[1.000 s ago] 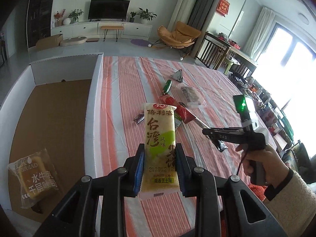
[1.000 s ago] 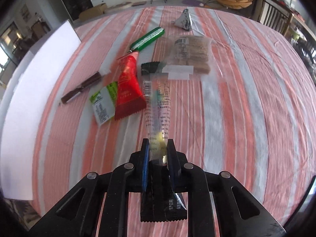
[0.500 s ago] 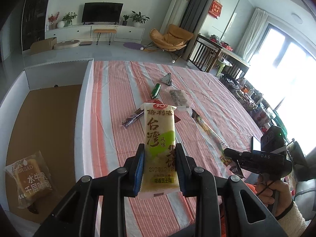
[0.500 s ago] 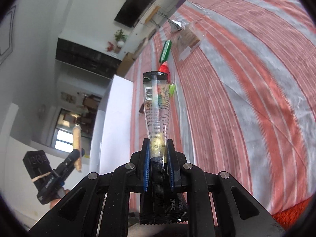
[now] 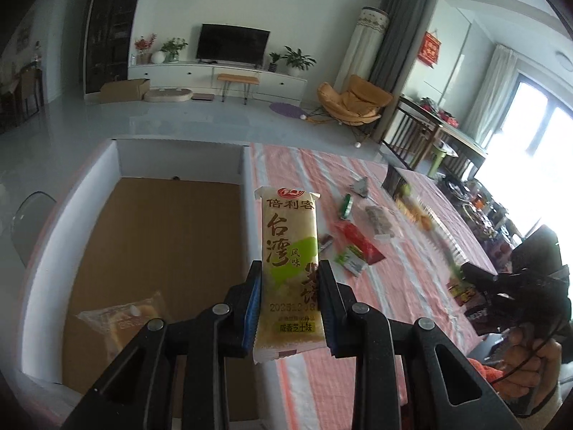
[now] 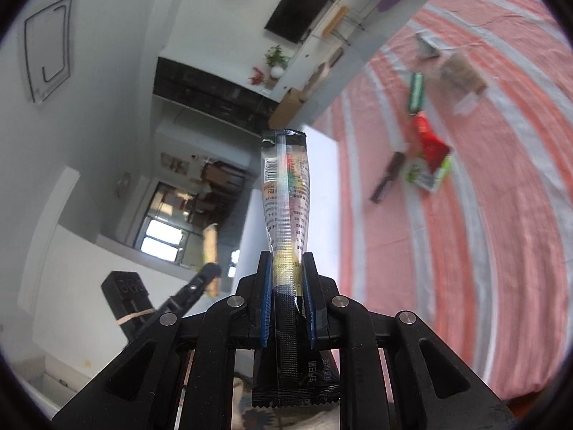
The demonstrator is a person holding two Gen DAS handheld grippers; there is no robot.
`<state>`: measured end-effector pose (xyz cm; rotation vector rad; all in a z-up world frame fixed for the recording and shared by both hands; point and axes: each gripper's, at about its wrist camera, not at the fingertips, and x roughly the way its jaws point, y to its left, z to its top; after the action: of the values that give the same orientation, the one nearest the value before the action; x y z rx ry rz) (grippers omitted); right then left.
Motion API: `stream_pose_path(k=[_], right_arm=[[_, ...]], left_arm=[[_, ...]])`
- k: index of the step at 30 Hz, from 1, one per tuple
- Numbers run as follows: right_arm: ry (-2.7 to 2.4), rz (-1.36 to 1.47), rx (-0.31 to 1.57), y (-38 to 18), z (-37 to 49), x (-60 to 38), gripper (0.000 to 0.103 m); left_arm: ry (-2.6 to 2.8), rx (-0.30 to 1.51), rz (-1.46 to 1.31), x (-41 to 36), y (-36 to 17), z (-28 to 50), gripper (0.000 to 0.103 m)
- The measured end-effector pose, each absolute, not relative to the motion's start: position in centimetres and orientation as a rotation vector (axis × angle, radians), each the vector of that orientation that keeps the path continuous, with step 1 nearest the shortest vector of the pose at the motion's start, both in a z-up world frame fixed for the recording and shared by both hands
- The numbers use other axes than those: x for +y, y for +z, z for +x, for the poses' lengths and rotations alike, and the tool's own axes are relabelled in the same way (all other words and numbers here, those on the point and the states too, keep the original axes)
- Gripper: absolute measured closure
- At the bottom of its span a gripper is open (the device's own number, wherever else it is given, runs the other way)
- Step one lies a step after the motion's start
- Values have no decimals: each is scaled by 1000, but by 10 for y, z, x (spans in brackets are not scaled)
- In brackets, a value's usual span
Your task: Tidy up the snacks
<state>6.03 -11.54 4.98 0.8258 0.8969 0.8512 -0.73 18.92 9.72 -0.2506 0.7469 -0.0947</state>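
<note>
Snacks both in hand: my left gripper (image 5: 289,304) clamps the yellow cake bar (image 5: 290,272) near the box (image 5: 68,236) at the worktop's (image 5: 404,286) left edge, right gripper (image 6: 287,301) pinches the clear stick pack (image 6: 286,193); I'd carry each well over the box wall, lower, then release flat beside the bagged bread (image 5: 121,319).

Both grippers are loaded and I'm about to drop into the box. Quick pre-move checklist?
1. Left gripper clamped on the yellow snack pack: ok.
2. Right gripper clamped on the long clear packet: ok.
3. White box open, cardboard floor showing: ok.
4. Room beside the bread packet already inside: ok.
5. Either pack over the box: cannot tell.
6. Table cleared of snacks: not ok.
</note>
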Motion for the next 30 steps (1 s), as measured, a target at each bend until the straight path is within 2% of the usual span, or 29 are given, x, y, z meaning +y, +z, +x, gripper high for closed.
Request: stream_pose_path(k=[5, 11, 13, 14, 15, 16, 17, 18, 21, 23, 25, 28, 30], right_arm=[[1004, 761, 909, 75, 75, -8, 87], [1022, 658, 955, 59, 82, 78, 87], [1006, 604, 982, 50, 85, 93, 81], [988, 563, 1015, 45, 85, 99, 73], [962, 537, 1038, 42, 85, 99, 55], [937, 527, 1030, 39, 84, 95, 48], [918, 516, 1004, 37, 81, 87, 44], [896, 488, 977, 39, 79, 80, 44], [784, 361, 862, 48, 74, 46, 43], [674, 293, 787, 48, 70, 18, 34], [513, 203, 734, 40, 68, -17, 30], [222, 38, 721, 9, 65, -71, 30], [31, -27, 760, -20, 63, -109, 30]], left_arm=[[93, 757, -287, 250, 80, -15, 74], [236, 803, -281, 283, 48, -21, 74], [261, 812, -262, 285, 41, -19, 74], [281, 820, -252, 284, 37, -18, 72], [295, 832, -243, 283, 33, -16, 58], [300, 841, -241, 282, 30, -16, 46], [305, 838, -241, 282, 28, -16, 21], [311, 822, -239, 279, 28, -17, 11], [281, 796, -225, 264, 30, -13, 11], [243, 786, -232, 255, 33, -10, 11], [183, 764, -236, 239, 39, -3, 11], [66, 734, -223, 202, 49, 1, 9], [-24, 732, -207, 166, 50, 5, 4]])
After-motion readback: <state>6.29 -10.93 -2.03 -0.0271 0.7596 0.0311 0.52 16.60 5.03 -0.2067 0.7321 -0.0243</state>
